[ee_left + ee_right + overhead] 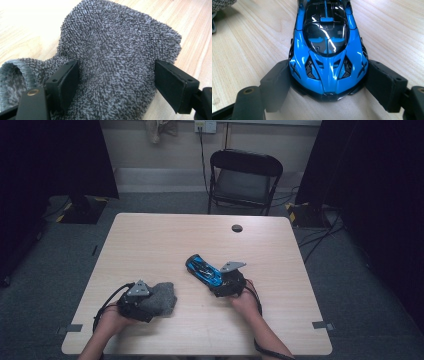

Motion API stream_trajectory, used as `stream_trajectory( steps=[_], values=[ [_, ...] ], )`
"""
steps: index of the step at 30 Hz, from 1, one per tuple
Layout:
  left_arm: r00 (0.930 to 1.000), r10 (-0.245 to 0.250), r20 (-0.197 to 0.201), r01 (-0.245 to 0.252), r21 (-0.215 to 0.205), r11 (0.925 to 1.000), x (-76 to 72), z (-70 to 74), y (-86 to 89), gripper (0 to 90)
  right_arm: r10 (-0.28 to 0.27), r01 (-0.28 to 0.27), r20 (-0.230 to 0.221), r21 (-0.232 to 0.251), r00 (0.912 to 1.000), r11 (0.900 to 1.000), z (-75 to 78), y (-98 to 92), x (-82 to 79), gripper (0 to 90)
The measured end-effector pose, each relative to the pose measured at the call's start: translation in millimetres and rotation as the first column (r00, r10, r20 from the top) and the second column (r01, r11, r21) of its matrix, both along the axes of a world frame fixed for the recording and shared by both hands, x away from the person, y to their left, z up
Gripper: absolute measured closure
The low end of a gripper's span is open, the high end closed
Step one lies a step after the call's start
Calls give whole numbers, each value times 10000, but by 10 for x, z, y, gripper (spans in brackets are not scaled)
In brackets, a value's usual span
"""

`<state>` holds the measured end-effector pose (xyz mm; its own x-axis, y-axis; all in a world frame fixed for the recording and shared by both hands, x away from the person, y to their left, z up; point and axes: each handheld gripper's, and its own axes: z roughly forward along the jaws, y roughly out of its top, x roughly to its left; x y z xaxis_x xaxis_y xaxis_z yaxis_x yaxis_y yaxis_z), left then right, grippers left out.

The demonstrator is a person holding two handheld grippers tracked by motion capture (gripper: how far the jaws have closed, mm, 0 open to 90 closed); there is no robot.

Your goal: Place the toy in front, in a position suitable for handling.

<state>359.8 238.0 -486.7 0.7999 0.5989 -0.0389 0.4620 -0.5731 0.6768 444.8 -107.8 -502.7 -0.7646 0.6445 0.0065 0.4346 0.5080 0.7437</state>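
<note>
The right gripper (325,82) has its fingers clamped on the toy car's (325,50) nose, steadying it; the left gripper (116,80) has its fingers clamped on a grey cloth (117,45) on the desk (165,240), probably for wiping.

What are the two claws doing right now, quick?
Left claw: closed on the grey fuzzy cloth.
Right claw: closed on the front of the blue toy car.
</note>
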Motion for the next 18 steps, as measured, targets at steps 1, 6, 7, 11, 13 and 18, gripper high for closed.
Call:
stream_trajectory(
  steps=[1, 6, 7, 11, 13, 18],
  values=[
    [10000, -6, -6, 6, 0, 10000, 1, 0, 1, 209, -2, 2, -2, -4, 10000, 10000, 0, 0, 0, 231],
    [10000, -55, -33, 54, -17, 10000, 9, 0, 5, 210, -151, 150, -47, -99, 9999, 9998, 2, 16, 8, 178],
    [10000, -55, -33, 54, -17, 10000, 9, 0, 5, 210, -151, 150, -47, -99, 9999, 9998, 2, 16, 8, 178],
    [10000, -86, -34, 86, 2, 10000, 14, 1, 3, 210, -166, 165, -60, -211, 9998, 9996, -3, 56, 54, 138],
    [10000, -83, -32, 83, -38, 10000, 14, -2, 6, 210, -182, 180, -50, -214, 9998, 9996, -3, 72, 68, 142],
    [10000, -37, -10, 37, -25, 10000, 6, -3, 4, 210, 66, -66, 15, -18, 10000, 10000, 2, 99, 82, 255]
  ],
)
